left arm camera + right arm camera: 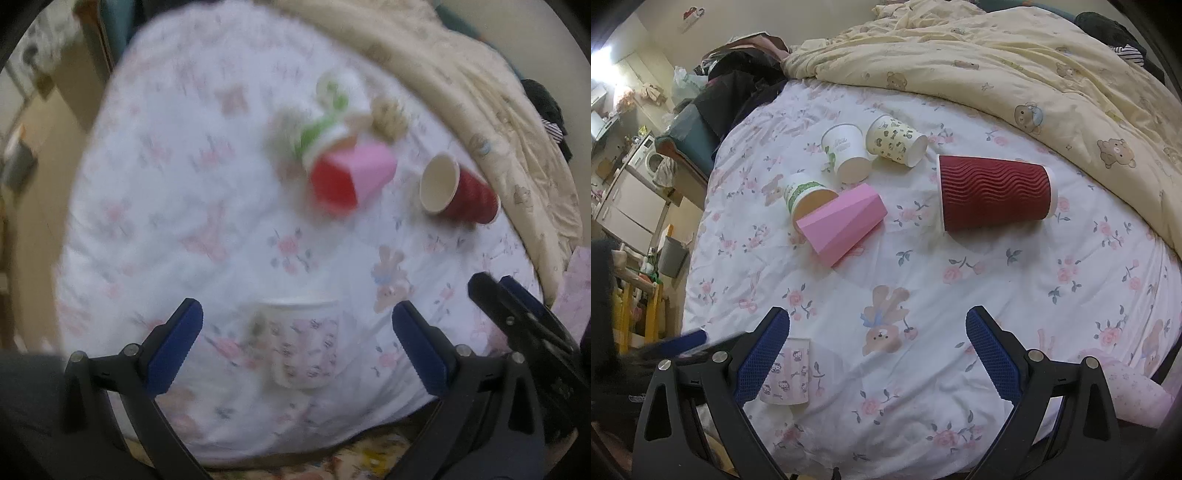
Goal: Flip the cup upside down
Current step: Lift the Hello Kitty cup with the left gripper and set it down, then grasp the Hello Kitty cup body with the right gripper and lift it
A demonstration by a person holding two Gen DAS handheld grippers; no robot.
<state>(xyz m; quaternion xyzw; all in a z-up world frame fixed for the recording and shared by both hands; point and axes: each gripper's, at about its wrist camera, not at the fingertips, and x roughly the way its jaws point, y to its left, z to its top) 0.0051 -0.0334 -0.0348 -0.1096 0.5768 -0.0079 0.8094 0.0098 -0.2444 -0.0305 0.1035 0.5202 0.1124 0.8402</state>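
Several paper cups lie on a floral bed sheet [923,295]. A pink-patterned white cup [304,343] stands near the front edge, between the open fingers of my left gripper [297,336], untouched; it also shows in the right wrist view [786,373]. A dark red ribbed cup [995,192] lies on its side, also seen in the left wrist view [458,190]. A pink faceted cup [842,225] lies on its side against a green-printed cup [805,195]. My right gripper [877,354] is open and empty above the sheet.
Two more cups, a white one [846,151] and a cream patterned one [897,144], lie farther back. A yellow bear-print quilt [1034,74] is heaped along the far and right side. Furniture and clutter [635,184] stand left of the bed.
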